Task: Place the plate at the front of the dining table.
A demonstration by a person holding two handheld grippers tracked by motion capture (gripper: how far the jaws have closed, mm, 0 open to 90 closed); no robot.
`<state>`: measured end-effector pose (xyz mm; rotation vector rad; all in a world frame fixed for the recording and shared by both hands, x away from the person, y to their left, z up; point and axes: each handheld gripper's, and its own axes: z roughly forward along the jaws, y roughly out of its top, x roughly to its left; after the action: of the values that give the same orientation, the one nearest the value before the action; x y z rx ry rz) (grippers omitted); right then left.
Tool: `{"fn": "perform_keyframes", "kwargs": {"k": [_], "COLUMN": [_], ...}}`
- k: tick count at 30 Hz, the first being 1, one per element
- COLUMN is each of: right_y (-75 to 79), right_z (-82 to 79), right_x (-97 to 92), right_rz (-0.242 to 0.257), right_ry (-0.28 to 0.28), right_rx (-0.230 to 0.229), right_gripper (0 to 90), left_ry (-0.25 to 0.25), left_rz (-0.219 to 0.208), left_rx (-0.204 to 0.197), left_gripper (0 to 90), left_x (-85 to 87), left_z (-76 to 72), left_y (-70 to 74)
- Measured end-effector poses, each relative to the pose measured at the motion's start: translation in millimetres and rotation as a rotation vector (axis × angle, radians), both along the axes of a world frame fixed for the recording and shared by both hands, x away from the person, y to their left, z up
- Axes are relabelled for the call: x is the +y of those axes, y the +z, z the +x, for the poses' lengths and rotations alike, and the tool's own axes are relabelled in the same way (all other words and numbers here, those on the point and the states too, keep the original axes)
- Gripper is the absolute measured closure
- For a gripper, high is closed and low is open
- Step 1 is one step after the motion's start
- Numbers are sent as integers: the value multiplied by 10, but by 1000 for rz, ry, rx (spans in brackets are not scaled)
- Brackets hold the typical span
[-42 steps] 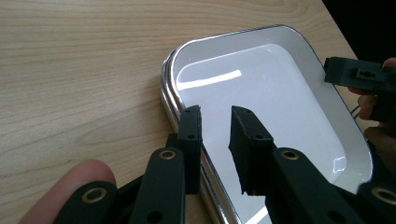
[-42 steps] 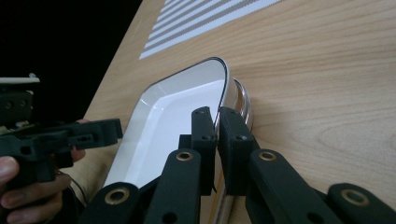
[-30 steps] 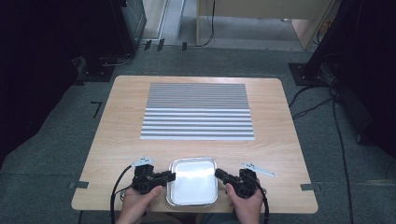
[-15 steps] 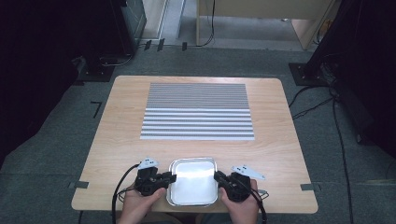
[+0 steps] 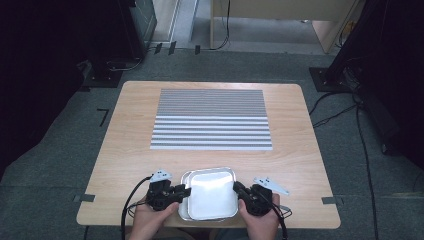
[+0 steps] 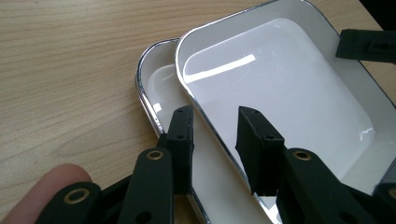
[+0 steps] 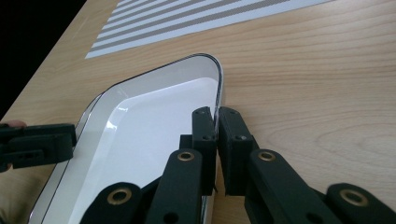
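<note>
Two stacked trays (image 5: 212, 194): right gripper (image 7: 217, 128) jaws clamp the rim; left gripper (image 6: 212, 140) jaws just opening, straddling rims.

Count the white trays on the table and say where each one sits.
2. The upper tray sits at the table's near edge, its right rim clamped in the right gripper. The lower tray lies under it, peeking out leftward. More could be nested unseen.

Wooden table (image 5: 125, 145) — striped mat (image 5: 211, 119), trays (image 5: 212, 194)

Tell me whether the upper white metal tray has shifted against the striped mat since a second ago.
Yes. The upper white metal tray now sits offset to the right of the lower tray, no nearer the striped mat.
</note>
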<state>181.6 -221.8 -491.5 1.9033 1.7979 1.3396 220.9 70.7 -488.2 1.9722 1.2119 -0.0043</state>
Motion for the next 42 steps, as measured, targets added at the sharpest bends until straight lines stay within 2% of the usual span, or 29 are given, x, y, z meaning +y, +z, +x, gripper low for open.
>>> {"fn": "perform_keyframes", "kwargs": {"k": [4,8,9,12,13,16,22,27,34,42], "right_y": [7,19,20,22,27,26,-2,7,48,141], "right_z": [5,2,-9,-27,-49,-60,-65,-85,-114,-131], "right_x": [-14,-10,-7,3,27,45,80,125,122,100], "right_rz": [-14,-28,-47,-62,-83,-102,-111,-104,-95,-88], "right_ry": [1,26,35,38,42,43,43,-6,-36,-60], "right_rx": [0,8,10,9,10,7,17,8,-23,-63], "right_gripper": [862,819,811,809,808,809,816,848,871,888], "left_ry": [-16,-24,-22,-20,-18,-16,33,67,107,135], "left_rz": [23,54,58,74,78,85,119,139,117,104], "left_rx": [-1,-5,-6,-15,-18,-6,-11,-24,-48,-106], "left_gripper": [669,674,676,684,695,706,759,773,795,834], "left_x": [-51,-103,-112,-126,-130,-150,-209,-240,-273,-310], "left_z": [-15,-39,-44,-56,-59,-69,-108,-155,-197,-188], "left_y": [-27,-48,-50,-52,-54,-69,-53,-49,14,172]}}
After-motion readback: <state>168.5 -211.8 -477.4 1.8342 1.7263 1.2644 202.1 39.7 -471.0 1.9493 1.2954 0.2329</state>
